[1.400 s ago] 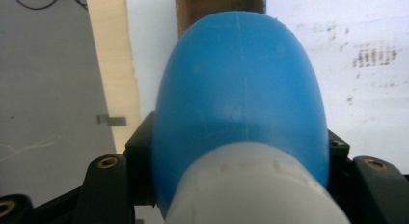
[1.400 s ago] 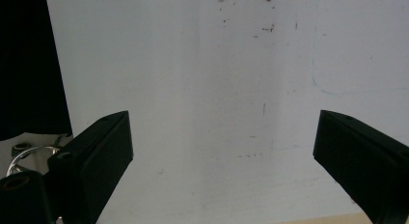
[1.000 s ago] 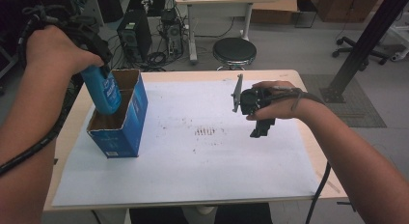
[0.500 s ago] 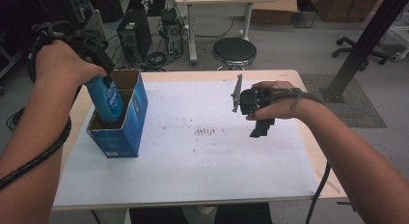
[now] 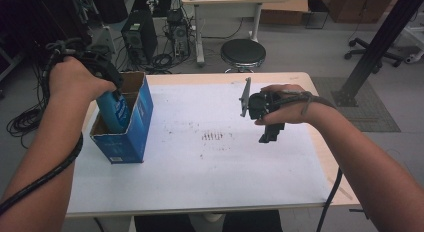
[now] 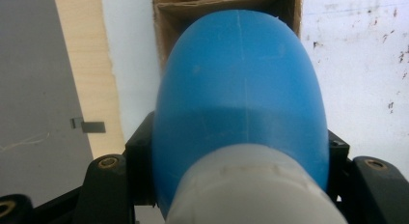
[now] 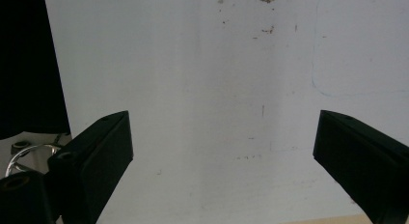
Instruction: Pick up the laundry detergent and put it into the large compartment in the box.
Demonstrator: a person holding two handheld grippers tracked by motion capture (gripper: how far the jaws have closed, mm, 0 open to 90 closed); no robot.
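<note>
Gripping blue bottle (image 5: 116, 112), left gripper (image 5: 107, 72) holds it inside cardboard box (image 5: 135, 123); right gripper (image 5: 270, 134) jaws open above tabletop (image 5: 210, 167).

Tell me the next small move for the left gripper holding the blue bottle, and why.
Probably keep lowering it straight down. The left gripper is shut on the blue bottle, whose lower part is already inside the open blue box, with the upper part above the rim. The right gripper hangs open over the white sheet, away from the box.

Lab or workshop: computer towers (image 5: 139, 39), tangled cables (image 5: 22, 119), stool (image 5: 243, 53), desk (image 5: 225, 1).
</note>
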